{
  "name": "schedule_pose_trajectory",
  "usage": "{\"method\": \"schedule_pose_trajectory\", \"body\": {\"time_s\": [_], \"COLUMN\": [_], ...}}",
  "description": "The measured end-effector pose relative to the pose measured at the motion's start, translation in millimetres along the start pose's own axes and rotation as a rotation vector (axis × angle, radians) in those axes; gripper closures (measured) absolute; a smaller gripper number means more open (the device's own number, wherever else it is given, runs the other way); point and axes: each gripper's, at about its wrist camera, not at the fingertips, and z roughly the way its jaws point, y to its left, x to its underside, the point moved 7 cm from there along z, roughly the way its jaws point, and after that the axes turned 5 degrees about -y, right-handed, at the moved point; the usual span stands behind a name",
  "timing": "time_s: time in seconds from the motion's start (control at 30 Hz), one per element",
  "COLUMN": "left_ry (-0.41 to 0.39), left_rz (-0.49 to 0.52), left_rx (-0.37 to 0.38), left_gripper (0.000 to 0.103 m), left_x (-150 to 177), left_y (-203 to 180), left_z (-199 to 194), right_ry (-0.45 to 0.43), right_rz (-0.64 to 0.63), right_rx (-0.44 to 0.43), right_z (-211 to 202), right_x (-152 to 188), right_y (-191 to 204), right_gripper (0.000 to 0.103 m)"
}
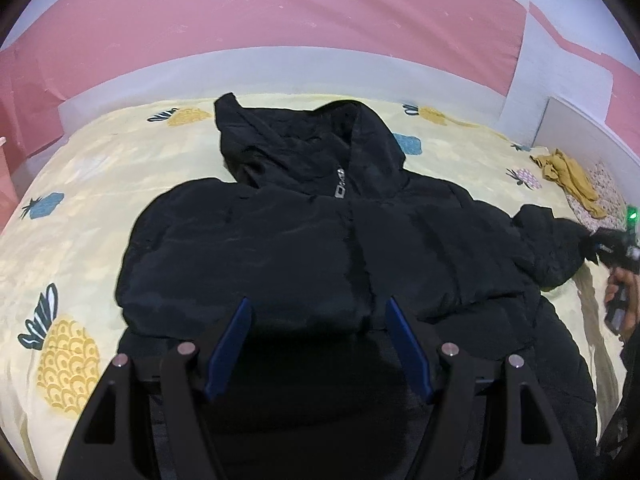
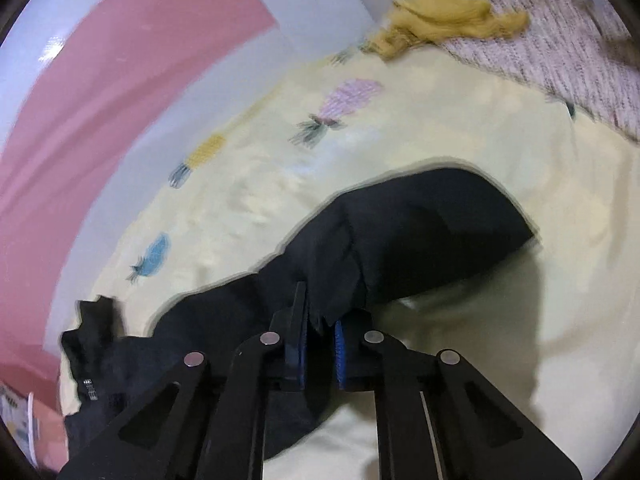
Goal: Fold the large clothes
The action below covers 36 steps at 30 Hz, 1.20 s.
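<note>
The right claw (image 2: 320,334) is clamped on the sleeve (image 2: 420,236) of a black hooded jacket (image 1: 320,248), while the left claw (image 1: 318,344) hovers with its blue pads apart, empty, over the jacket's lower front. The jacket lies spread on a bed (image 1: 80,208) with a pale yellow pineapple-print sheet, a mustard cloth (image 2: 444,20) near its far corner, against a pink-and-white wall (image 1: 280,12).

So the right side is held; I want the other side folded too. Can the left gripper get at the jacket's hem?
Probably yes: the left gripper is open over the jacket, with nothing between them.
</note>
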Motion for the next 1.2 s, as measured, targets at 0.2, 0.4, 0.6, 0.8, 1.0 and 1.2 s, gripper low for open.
{"method": "schedule_pose_trajectory", "body": {"time_s": [0.2, 0.4, 0.6, 0.8, 1.0, 1.2], "left_ry": [-0.038, -0.063, -0.068, -0.081, -0.095, -0.098], "left_rz": [-0.033, -0.072, -0.124, -0.151, -0.179, -0.196], "left_rx": [0.002, -0.005, -0.007, -0.041, -0.065, -0.058], "left_gripper": [0.032, 0.032, 0.032, 0.032, 0.032, 0.032], "left_x": [-10, -15, -9, -7, -6, -12], "left_y": [12, 30, 56, 89, 116, 118], "left_z": [-23, -45, -60, -73, -80, -77], "right_ry": [-0.114, -0.115, 0.038, 0.241, 0.394, 0.397], "right_rz": [-0.142, -0.314, -0.469, -0.577, -0.660, -0.672], "right_rx": [-0.169, -0.365, -0.477, -0.473, -0.431, -0.583], "right_z": [-72, -127, -110, -47, -7, -45], "right_x": [-31, -3, 96, 212, 294, 295], "right_y": [103, 230, 331, 372, 376, 390], "right_gripper": [0.095, 0.095, 0.095, 0.095, 0.081, 0.033]}}
